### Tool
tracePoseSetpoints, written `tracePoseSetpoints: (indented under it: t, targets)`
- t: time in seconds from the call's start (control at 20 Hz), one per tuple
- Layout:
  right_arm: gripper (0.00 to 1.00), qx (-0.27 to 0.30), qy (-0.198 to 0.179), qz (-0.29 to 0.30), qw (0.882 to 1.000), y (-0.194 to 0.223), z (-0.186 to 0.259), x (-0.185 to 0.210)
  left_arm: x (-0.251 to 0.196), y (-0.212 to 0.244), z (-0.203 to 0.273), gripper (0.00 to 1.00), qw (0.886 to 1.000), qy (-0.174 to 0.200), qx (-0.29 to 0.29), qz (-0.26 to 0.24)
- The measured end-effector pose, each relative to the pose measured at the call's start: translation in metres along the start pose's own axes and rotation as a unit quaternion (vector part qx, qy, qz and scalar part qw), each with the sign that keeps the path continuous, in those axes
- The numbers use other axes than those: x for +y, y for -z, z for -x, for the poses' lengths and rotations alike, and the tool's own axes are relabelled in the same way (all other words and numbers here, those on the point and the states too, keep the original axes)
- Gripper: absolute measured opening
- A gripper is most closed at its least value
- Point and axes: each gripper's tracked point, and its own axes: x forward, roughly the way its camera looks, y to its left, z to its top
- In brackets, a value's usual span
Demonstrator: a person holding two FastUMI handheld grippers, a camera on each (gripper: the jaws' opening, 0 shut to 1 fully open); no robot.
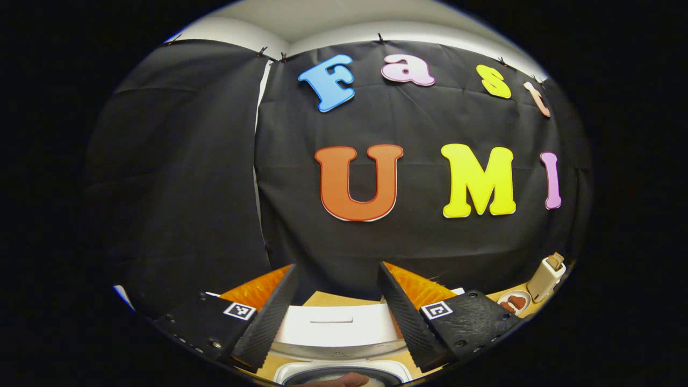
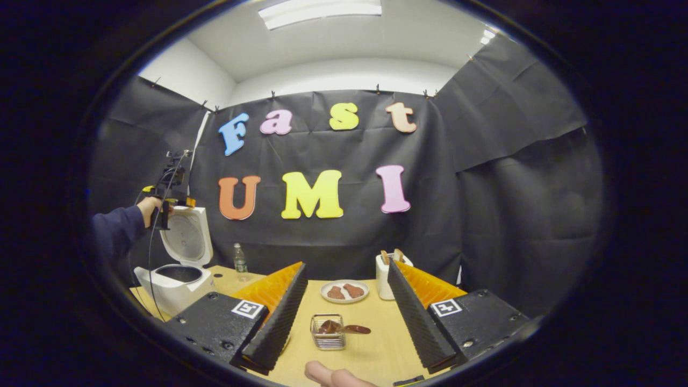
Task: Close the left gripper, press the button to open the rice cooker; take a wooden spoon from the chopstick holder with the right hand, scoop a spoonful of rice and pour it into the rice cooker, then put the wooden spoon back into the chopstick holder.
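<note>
With its lid raised, the cooker needs no further press, so the left gripper hangs above it, fingers apart and empty; the right gripper, likewise spread and empty, faces the wire holder where the spoon lies, seemingly lined up for the pick. A plate, bottle and white container share the wooden table; black cloth walls the booth under a white ceiling

The left claw hangs with fingers apart above the rice cooker, lid raised; a toaster and plate stand at right.
</note>
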Motion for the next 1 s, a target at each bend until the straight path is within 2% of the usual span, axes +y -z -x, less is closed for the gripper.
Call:
tracePoseSetpoints:
  t: [0.05,0.1,0.15,0.25,0.35,0.5,0.7,0.8,0.85,0.9,1.0]
  targets:
    - [0.94,0.003,0.001,-0.001,1.000,0.001,0.004,-0.001,0.000,0.002,-0.001,0.97,1.000,-0.001,0.009,0.000]
    - [0.94,0.005,0.000,-0.004,1.000,0.002,0.007,0.002,0.000,0.004,0.001,0.96,1.000,-0.003,0.013,0.002]
    - [1.00,0.005,0.001,-0.007,1.000,0.001,0.011,0.002,0.000,0.006,0.000,0.97,1.000,-0.003,0.017,0.001]
    - [0.94,0.008,0.008,-0.018,1.000,0.002,0.019,-0.001,0.000,0.006,0.005,0.97,1.000,-0.002,0.027,0.002]
    - [0.97,0.019,0.007,-0.022,1.000,0.007,0.030,0.000,-0.001,0.010,0.016,0.97,0.999,-0.001,0.034,0.002]
    - [0.96,0.018,0.019,-0.013,1.000,0.002,0.045,-0.003,-0.003,0.017,0.039,0.97,0.999,-0.001,0.041,0.004]
    - [1.00,-0.003,0.006,-0.009,1.000,-0.015,0.075,0.005,-0.006,0.028,0.070,0.97,0.999,0.001,0.040,0.001]
    - [0.94,-0.009,0.005,-0.008,1.000,-0.022,0.086,0.006,-0.006,0.037,0.085,0.96,0.999,0.003,0.044,0.006]
    - [0.94,-0.011,0.003,-0.007,1.000,-0.024,0.094,0.008,-0.007,0.041,0.090,0.96,0.999,0.003,0.045,0.004]
    - [1.00,-0.017,0.000,-0.005,1.000,-0.028,0.103,0.010,-0.009,0.047,0.095,0.96,0.999,0.007,0.049,0.003]
    - [0.98,-0.033,0.001,-0.003,0.999,-0.040,0.118,0.009,-0.010,0.064,0.105,0.96,0.997,0.008,0.070,0.013]
